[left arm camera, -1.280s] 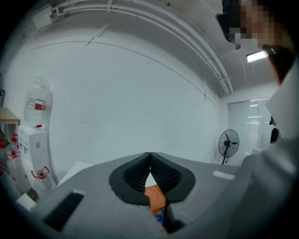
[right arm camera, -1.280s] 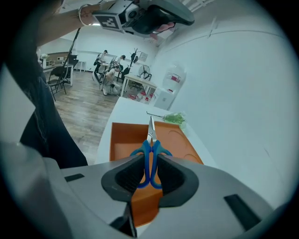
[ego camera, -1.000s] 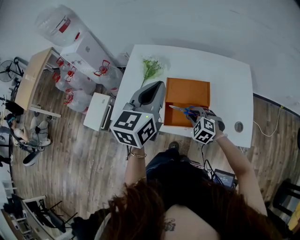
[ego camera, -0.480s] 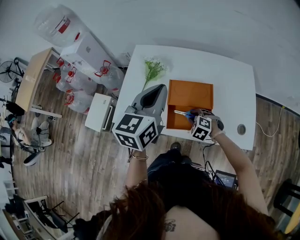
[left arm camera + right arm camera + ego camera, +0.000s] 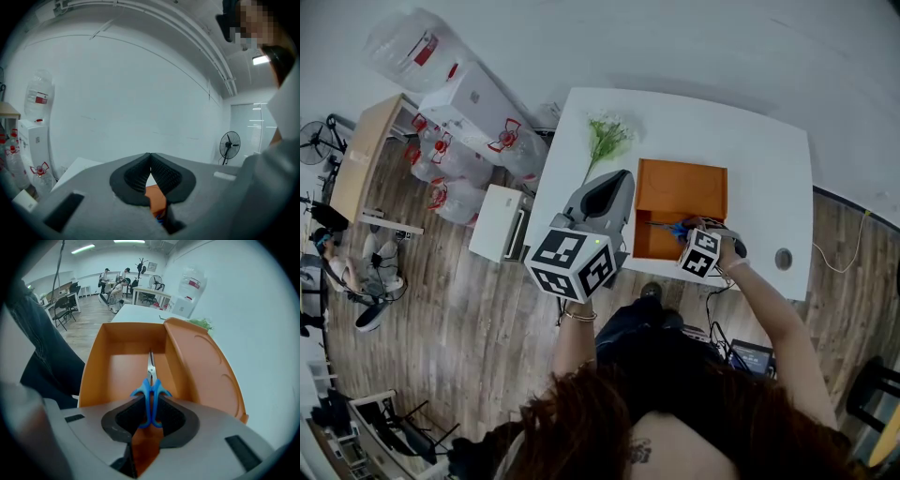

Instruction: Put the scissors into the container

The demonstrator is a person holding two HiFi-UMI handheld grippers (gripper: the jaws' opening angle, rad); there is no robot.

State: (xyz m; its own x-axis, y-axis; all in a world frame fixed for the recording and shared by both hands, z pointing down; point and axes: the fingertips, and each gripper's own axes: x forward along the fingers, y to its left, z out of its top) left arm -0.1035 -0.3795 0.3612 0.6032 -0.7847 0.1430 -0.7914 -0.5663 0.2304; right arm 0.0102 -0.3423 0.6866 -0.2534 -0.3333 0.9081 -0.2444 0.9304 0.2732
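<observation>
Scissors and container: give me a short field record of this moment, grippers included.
scissors: blue handles clamped in right gripper, blades pointing into container
container: orange, open, lid open beside it, on white table
left gripper: jaws together, empty, left of container
step: scissors not yet released

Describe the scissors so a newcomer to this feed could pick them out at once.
On the white table sits an orange container with its lid swung open. Above its open compartment, the right gripper is shut on the scissors, whose blades point down into the container. Their bright blue handles and thin metal blades are the only blue and steel against all that orange.
</observation>
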